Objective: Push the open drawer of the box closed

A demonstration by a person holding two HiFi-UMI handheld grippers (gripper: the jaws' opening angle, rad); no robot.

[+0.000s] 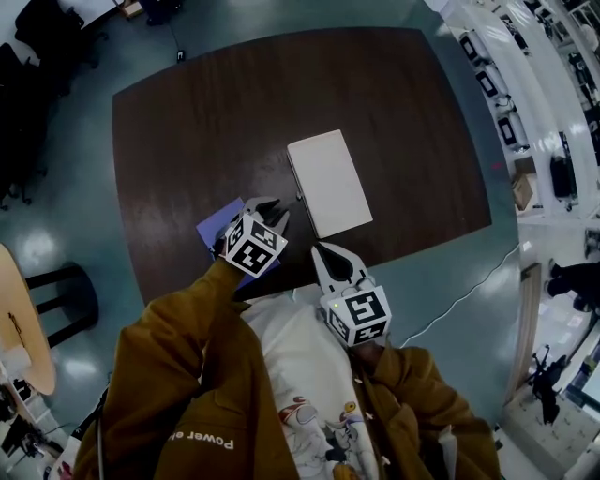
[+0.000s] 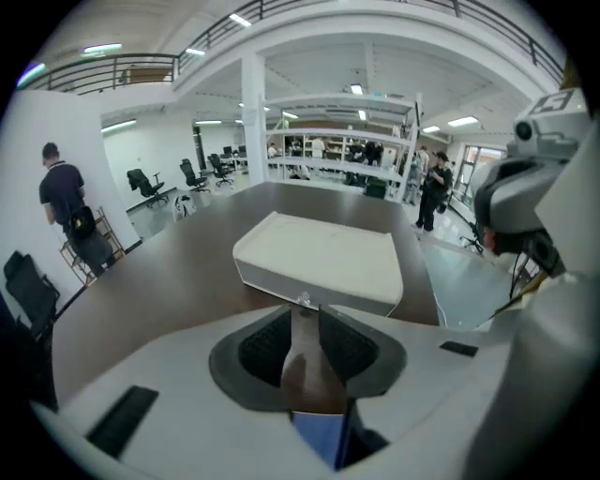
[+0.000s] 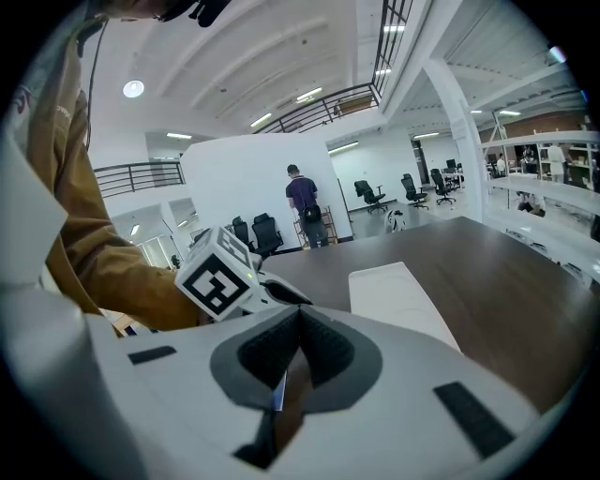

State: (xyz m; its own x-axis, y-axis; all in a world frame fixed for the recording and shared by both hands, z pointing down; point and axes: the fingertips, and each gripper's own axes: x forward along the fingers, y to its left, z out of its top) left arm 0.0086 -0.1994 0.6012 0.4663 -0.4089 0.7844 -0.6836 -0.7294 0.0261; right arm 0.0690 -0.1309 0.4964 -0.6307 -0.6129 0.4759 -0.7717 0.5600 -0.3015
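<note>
Facing the flat white rectangular box [image 1: 328,183] by the dark wooden table's [image 1: 187,141] near edge.
I am holding my left gripper [image 1: 277,212] narrowly parted, empty, just before it; right gripper [image 1: 324,249] closed, empty.

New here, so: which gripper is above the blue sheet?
The left gripper: it overlaps the blue sheet; the right gripper is clear of it.

Head view is dim and dark-toned; both gripper views are bright, lit by white ceiling lights [image 2: 242,19] toward twelve o'clock. Heavy fisheye bending, black corners. Faint sheen on the dark table [image 1: 187,122]; nearest foreground soft.
</note>
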